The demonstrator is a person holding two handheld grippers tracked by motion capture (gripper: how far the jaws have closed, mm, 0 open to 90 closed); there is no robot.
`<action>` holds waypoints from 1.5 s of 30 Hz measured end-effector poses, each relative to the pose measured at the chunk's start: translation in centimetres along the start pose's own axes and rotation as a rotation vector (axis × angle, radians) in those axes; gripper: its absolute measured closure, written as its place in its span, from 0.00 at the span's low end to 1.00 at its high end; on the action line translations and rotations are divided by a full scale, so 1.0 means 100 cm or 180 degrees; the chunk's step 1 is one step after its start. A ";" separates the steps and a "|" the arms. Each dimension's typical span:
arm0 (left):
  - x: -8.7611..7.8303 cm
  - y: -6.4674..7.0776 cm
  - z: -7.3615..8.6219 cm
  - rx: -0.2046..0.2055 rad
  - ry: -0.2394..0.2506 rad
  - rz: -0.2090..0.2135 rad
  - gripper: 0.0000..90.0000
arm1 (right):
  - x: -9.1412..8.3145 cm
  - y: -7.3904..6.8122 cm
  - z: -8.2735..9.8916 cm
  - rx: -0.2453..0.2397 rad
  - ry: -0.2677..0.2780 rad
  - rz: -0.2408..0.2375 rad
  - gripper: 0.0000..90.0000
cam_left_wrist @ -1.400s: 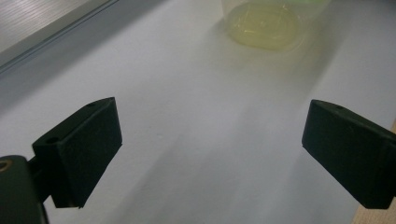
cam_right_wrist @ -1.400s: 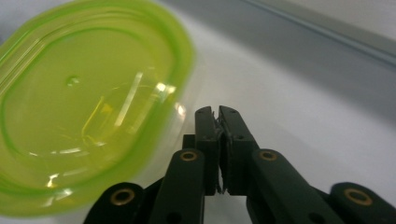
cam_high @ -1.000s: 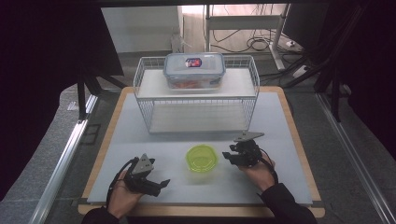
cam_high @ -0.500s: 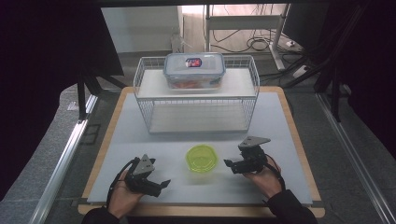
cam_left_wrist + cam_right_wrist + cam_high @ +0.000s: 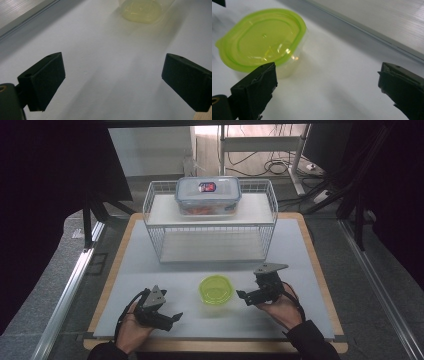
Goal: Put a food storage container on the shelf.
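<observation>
A small clear tub with a lime-green lid [image 5: 216, 289] sits on the white mat near the front middle. My right gripper [image 5: 245, 297] rests just right of it, jaws wide open and holding nothing; in the right gripper view the green-lidded tub [image 5: 263, 40] lies beyond the left jaw. My left gripper [image 5: 174, 319] stands open at the front left, pointing toward the tub, which shows far off as a pale green tub [image 5: 141, 10] in the left gripper view. Nothing lies between either pair of jaws.
A white wire rack [image 5: 210, 227] stands at the back middle of the mat. On its top shelf sits a clear lidded food box [image 5: 208, 194] with reddish contents. The wooden table edge [image 5: 320, 270] frames the mat.
My right gripper has drawn back toward the front edge and a little right, away from the green-lidded tub. The left gripper has stayed put.
</observation>
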State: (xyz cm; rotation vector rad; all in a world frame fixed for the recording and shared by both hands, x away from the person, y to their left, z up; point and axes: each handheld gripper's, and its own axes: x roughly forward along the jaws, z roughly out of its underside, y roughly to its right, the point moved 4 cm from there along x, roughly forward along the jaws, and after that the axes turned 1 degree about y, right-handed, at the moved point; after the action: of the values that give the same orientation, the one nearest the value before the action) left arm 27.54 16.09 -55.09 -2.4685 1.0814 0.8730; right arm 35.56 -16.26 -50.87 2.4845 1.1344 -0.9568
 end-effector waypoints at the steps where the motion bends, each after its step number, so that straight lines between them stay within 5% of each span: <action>1: 0.000 0.000 0.000 0.0000 0.0003 -0.0004 0.05 | -0.001 -0.001 -0.003 0.0015 -0.0016 0.0005 0.05; 8: 0.000 0.000 0.000 -0.0003 0.0007 -0.0005 0.06 | -0.001 -0.006 -0.017 0.0101 0.0033 -0.0063 0.19; 18: 0.000 0.000 0.000 0.0014 0.0005 0.0003 0.06 | 0.015 -0.008 -0.030 0.0432 0.0070 -0.0435 0.41; 34: -0.002 0.000 0.000 0.0036 0.0009 -0.0019 0.06 | 0.039 -0.007 -0.026 0.0798 -0.0142 -0.0769 0.63; 36: -0.002 0.000 0.000 0.0039 0.0007 -0.0021 0.06 | 0.042 -0.006 -0.025 0.0980 -0.0150 -0.0947 0.69; 39: -0.002 0.000 0.000 0.0050 0.0005 -0.0024 0.06 | 0.043 -0.005 -0.024 0.1092 -0.0164 -0.1004 0.72; 40: -0.002 0.000 0.000 0.0053 0.0004 -0.0028 0.06 | 0.042 -0.002 -0.024 0.1199 -0.0139 -0.1082 0.84; 45: -0.003 -0.001 0.000 0.0051 0.0007 -0.0032 0.06 | 0.042 0.001 -0.021 0.1324 -0.0163 -0.1235 0.89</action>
State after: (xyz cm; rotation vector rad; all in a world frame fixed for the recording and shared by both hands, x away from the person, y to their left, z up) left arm 27.47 16.26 -54.89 -2.4602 1.0718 0.8555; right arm 38.64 -12.89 -52.06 2.5693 1.5751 -1.4867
